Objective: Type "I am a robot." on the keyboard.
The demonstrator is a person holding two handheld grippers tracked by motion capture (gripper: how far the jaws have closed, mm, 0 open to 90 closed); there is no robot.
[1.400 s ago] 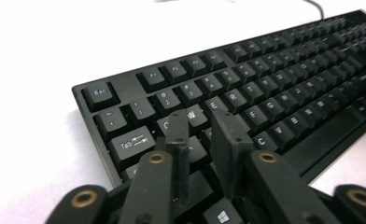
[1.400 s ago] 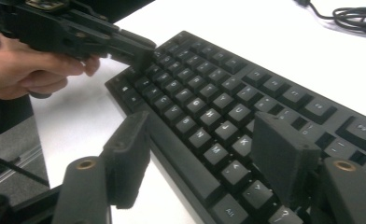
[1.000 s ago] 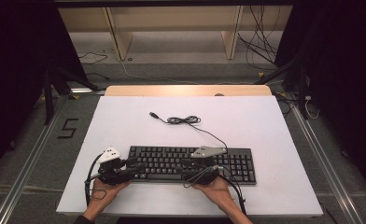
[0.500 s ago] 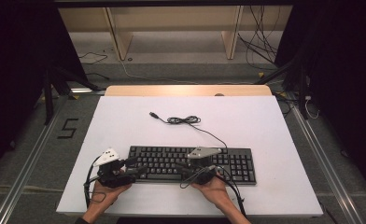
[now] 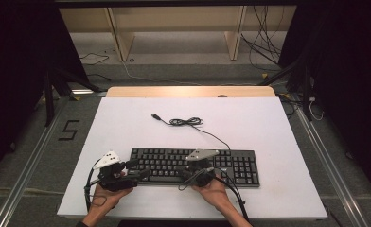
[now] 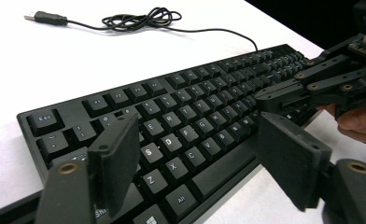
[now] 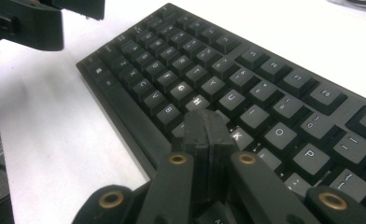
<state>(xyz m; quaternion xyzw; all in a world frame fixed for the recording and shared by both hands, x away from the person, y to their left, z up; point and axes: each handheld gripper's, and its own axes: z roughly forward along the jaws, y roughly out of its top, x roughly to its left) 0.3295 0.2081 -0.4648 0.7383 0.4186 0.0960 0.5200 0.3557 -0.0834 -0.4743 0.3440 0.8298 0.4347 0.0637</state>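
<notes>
**Black keys, one at a time**

Black keyboard (image 5: 193, 165) lies at the desk's (image 5: 278, 137) near edge. Right gripper (image 7: 204, 128), jaws pinched shut, hovers by J: press straight down, lightly. Left gripper (image 6: 195, 163), jaws just opened wide and empty, should stay clear.

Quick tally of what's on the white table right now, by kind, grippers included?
Keyboards: 1, the black keyboard
Cables: 1, the keyboard's cable, loosely coiled, USB plug lying free
Grippers: 2, the left gripper with jaws apart and just opening, nothing between them, the right gripper with jaws together over the keys
Total: 4
</notes>
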